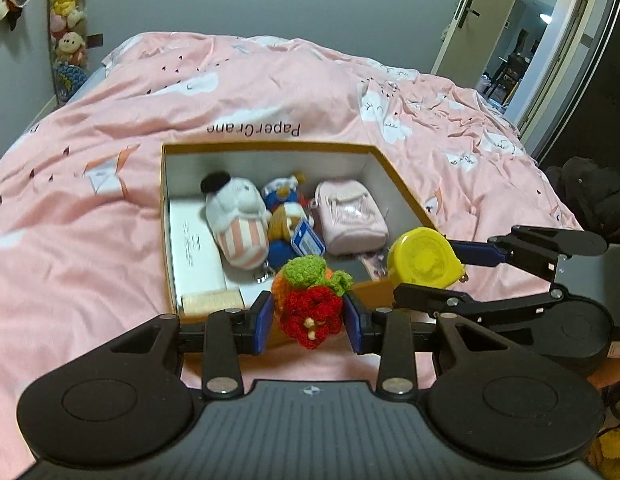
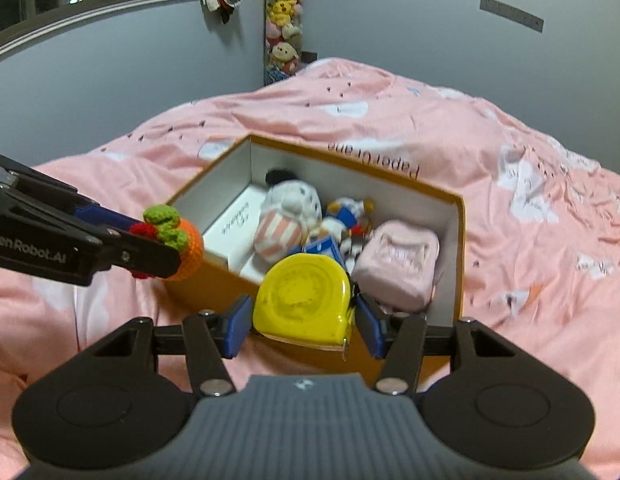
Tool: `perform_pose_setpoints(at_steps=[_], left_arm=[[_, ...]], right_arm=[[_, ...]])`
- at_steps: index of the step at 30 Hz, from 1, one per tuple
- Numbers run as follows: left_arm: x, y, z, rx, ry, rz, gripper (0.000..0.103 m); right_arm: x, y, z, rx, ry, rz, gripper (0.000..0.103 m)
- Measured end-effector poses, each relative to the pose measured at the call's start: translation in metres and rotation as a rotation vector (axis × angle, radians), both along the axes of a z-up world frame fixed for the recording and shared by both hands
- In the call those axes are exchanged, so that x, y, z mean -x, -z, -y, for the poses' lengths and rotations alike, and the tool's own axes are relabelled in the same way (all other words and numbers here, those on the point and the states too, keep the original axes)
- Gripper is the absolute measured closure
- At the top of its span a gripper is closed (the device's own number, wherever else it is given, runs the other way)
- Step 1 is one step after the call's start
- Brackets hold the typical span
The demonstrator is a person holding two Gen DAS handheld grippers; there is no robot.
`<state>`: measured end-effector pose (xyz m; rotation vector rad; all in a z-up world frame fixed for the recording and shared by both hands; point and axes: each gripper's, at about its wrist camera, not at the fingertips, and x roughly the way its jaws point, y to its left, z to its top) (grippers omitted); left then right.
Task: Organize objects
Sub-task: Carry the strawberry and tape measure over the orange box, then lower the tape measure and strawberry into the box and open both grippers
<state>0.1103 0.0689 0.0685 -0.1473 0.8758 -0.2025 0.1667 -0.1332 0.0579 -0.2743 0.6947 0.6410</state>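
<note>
Left wrist view: left gripper (image 1: 310, 314) clamps a crochet toy (image 1: 311, 300) between its pads.
Ahead of it: open box (image 1: 266, 146) on the bed, directly beyond the fingertips.
Right wrist view: right gripper (image 2: 304, 322) grips a yellow tape measure (image 2: 306, 298).
Box from right: just ahead, slightly left; near wall almost under the jaws, so both hands look equally close.

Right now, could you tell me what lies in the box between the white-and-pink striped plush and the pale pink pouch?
Two small plush figures, one blue-and-white, one brown, and a blue tag; the left wrist view shows it.
</note>
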Motion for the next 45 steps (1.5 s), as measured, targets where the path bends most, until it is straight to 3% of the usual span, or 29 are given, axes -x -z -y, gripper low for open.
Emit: perform_pose_setpoints(at_steps=[3,6,14,21,28,34,40,45], left_arm=[[-0.017,-0.004,-0.008,0.010,-0.004,-0.004,0.061],[-0.043,0.004,-0.019,0.039,-0.007,-0.061,0.061],[-0.089,0.049,-0.035,0.086,-0.029,-0.210,0.061],[-0.114,0.067,-0.038,0.077,-0.023,-0.258,0.061],[-0.125,0.067,-0.037,0.044,0.002,-0.255,0.061],[-0.128,0.068,-0.026,0.019,0.051,-0.246,0.061],[-0.128,0.076,-0.008,-0.086,0.073,-0.260,0.061],[-0.130,0.084,0.002,-0.044,0.119,-0.293,0.061]], right_arm=[[-0.021,-0.009,-0.002,-0.042,-0.003,-0.026,0.045],[-0.054,-0.004,-0.009,-0.084,-0.011,-0.140,0.045],[-0.116,0.059,-0.040,-0.107,0.023,-0.482,0.045],[-0.134,0.089,-0.067,-0.021,-0.024,-0.558,0.045],[-0.144,0.108,-0.077,0.011,-0.022,-0.636,0.045],[-0.140,0.099,-0.067,-0.009,-0.023,-0.631,0.044],[-0.128,0.077,-0.043,0.000,0.028,-0.492,0.047],[-0.129,0.068,-0.021,-0.028,0.090,-0.447,0.050]])
